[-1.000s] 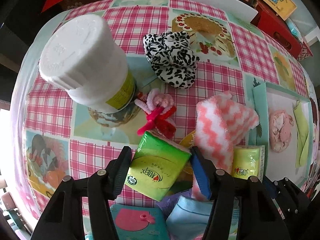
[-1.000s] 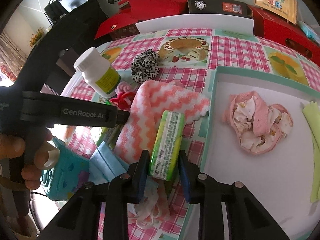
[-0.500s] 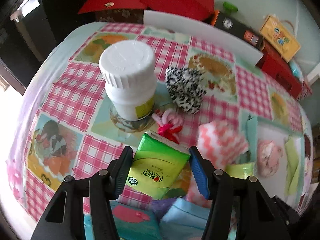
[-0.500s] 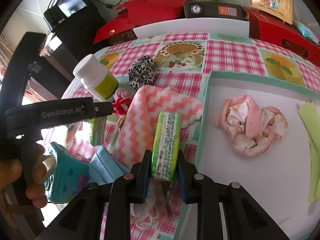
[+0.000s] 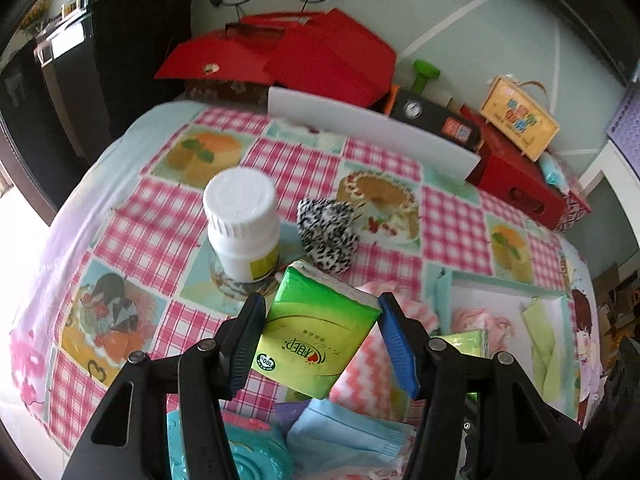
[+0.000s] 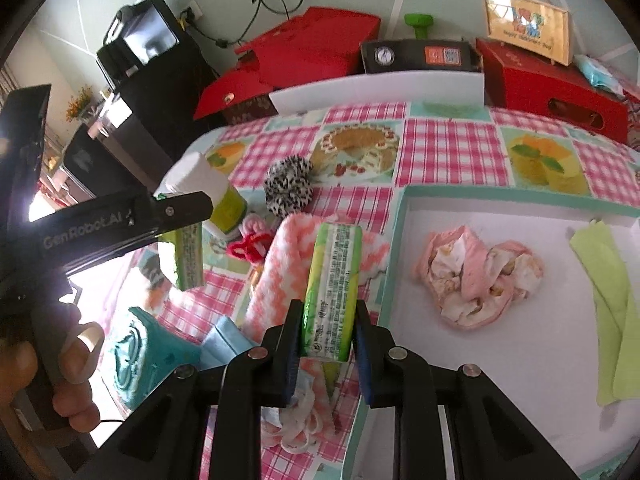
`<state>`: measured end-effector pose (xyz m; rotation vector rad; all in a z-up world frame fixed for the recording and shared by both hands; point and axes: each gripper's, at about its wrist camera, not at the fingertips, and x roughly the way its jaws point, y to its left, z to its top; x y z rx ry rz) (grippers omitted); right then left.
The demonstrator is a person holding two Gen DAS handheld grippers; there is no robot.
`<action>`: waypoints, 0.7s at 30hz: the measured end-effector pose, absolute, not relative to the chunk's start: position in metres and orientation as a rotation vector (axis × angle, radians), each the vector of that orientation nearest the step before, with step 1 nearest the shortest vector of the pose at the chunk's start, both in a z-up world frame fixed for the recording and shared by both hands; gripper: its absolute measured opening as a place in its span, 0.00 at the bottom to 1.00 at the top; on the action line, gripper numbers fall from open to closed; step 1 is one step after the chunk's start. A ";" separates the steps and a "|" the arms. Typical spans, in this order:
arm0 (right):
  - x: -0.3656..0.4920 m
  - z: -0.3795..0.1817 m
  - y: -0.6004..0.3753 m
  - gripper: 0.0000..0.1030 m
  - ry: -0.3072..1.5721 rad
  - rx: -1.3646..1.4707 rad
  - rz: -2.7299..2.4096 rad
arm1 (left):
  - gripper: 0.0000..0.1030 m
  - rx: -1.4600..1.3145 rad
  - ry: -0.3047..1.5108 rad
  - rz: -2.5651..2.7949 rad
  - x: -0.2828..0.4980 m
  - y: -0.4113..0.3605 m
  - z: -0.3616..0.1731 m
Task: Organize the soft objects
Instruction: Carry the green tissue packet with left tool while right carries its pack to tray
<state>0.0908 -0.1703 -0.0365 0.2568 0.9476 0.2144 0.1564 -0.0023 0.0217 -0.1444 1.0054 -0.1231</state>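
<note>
Two green tissue packs hang above a cluttered surface [image 5: 132, 216] spread with a pink checked cloth. The left gripper [image 5: 320, 340] is clamped across the broad faces of one tissue pack [image 5: 316, 332], its label turned toward the camera. The right gripper [image 6: 326, 344] pinches a second tissue pack [image 6: 332, 292] by its narrow edges, holding it end-on.

Below them a pink-and-white zigzag cloth [image 6: 288, 260] lies just beside the teal-rimmed tray [image 6: 400, 216], which holds a crumpled pink cloth [image 6: 476, 276] and a folded lime cloth [image 6: 608, 292]. A white bottle [image 5: 242, 224] stands upright near a black-and-white scrunchie [image 5: 326, 236]; red and pink yarn loops [image 6: 248, 244] lie between them and the zigzag cloth. A light blue cloth [image 5: 344, 436] and a teal item [image 5: 252, 456] crowd the near edge under the left gripper. Red boxes [image 6: 320, 52] line the wall behind. A hand [image 6: 76, 364] grips the left tool's handle.
</note>
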 end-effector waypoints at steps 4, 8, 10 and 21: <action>0.085 -0.025 -0.178 0.24 0.910 0.272 0.209 | 0.58 -0.144 0.959 -0.145 0.150 -0.005 0.036; 0.078 -0.014 -0.189 0.24 0.873 0.289 0.196 | 0.58 -0.137 0.925 -0.163 0.141 -0.008 0.049; 0.075 -0.009 -0.196 0.24 0.855 0.300 0.186 | 0.58 -0.132 0.911 -0.176 0.138 -0.011 0.054; 0.061 0.005 -0.255 0.24 0.802 0.366 0.045 | 0.58 -0.065 0.891 -0.253 0.123 -0.046 0.061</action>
